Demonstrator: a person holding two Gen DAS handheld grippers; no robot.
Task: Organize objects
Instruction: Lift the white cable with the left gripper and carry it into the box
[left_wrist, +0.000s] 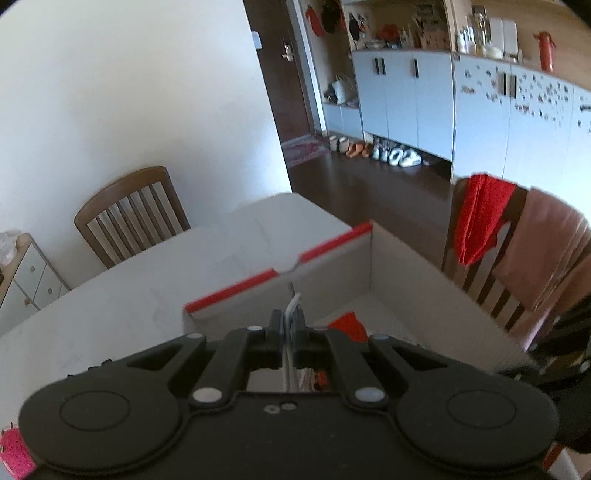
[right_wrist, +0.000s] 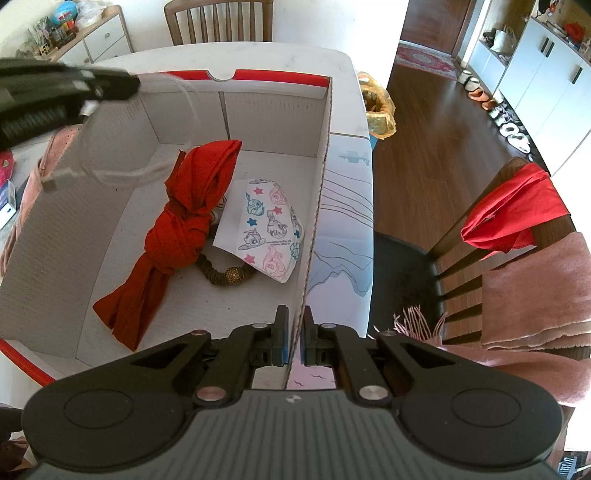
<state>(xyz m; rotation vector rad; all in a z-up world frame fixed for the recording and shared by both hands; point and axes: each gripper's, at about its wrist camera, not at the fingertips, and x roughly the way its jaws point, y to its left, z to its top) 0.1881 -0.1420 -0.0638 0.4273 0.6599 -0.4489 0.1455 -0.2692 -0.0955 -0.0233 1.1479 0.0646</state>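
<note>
A white cardboard box (right_wrist: 325, 122) with a red rim sits on the white table. Inside lie a knotted red cloth (right_wrist: 184, 225), a cartoon-print face mask (right_wrist: 269, 229) and a brown beaded bracelet (right_wrist: 225, 275). My right gripper (right_wrist: 295, 325) is shut on the box's right wall at its near end. My left gripper (left_wrist: 290, 325) is shut on a thin white cable (left_wrist: 291, 314) above the box; in the right wrist view the cable (right_wrist: 122, 171) hangs from it into the box. The box also shows in the left wrist view (left_wrist: 332, 266).
A wooden chair (left_wrist: 125, 214) stands at the table's far side. Another chair (right_wrist: 480, 258) to the right carries a red cloth (right_wrist: 513, 210) and a pink scarf (right_wrist: 535, 295). A yellow bag (right_wrist: 378, 110) sits beyond the box. A pink object (left_wrist: 14, 452) lies near left.
</note>
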